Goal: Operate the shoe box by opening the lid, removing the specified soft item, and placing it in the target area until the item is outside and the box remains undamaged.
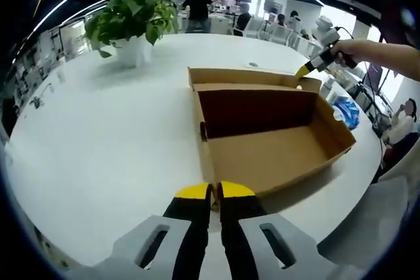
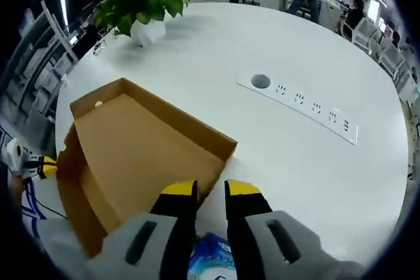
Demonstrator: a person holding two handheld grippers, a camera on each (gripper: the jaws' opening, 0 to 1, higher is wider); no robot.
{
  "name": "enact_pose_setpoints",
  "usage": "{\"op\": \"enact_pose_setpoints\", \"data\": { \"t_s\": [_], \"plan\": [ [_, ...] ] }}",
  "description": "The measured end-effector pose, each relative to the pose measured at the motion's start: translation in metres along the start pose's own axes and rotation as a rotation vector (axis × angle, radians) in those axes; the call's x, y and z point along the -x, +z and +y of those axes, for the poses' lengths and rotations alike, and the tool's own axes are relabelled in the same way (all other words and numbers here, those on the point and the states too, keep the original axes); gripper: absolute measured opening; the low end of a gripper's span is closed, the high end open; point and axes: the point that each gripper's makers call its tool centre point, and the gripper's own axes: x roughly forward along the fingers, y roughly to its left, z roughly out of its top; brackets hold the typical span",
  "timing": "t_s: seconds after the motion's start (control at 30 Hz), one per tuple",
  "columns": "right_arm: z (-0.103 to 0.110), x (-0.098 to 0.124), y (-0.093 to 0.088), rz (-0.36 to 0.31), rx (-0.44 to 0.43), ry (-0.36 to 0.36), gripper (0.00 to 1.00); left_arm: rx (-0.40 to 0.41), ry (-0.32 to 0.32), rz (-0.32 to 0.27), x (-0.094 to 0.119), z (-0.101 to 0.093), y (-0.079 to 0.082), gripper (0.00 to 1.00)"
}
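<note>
In the left gripper view, the left gripper (image 1: pixel 214 191) sits at the near edge of the open cardboard box (image 1: pixel 262 136) on the white desk (image 1: pixel 98 136), its yellow-tipped jaws nearly together with a thin gap, and whether they pinch the box wall I cannot tell; the right gripper (image 1: pixel 303 70), held in a hand (image 1: pixel 351 49), touches the far rim of the box; a blue soft pack (image 1: pixel 346 111) lies just beside the box; a potted plant (image 1: pixel 134 21) stands well apart. In the right gripper view, the right gripper (image 2: pixel 210 191) hovers at the box (image 2: pixel 131 149) edge, jaws parted and empty; the blue pack (image 2: pixel 211 257) lies below them; a socket strip (image 2: pixel 302 106) is set in the desk (image 2: pixel 216 50); the plant (image 2: pixel 144 1) stands far off.
</note>
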Motion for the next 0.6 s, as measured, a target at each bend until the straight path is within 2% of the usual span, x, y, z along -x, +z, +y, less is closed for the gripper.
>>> {"op": "enact_pose_setpoints", "data": {
  "t_s": [0.07, 0.2, 0.6],
  "plan": [
    [0.000, -0.003, -0.005, 0.017, -0.028, -0.012, 0.08, 0.001, 0.001, -0.001, 0.000, 0.000, 0.000, 0.01],
    [0.002, -0.005, -0.007, 0.012, -0.076, -0.014, 0.08, 0.002, 0.001, -0.001, 0.000, 0.000, 0.000, 0.01],
    [-0.001, 0.005, -0.003, -0.021, -0.106, -0.052, 0.01, 0.006, -0.002, -0.007, 0.000, 0.000, -0.001, 0.01]
  ]
}}
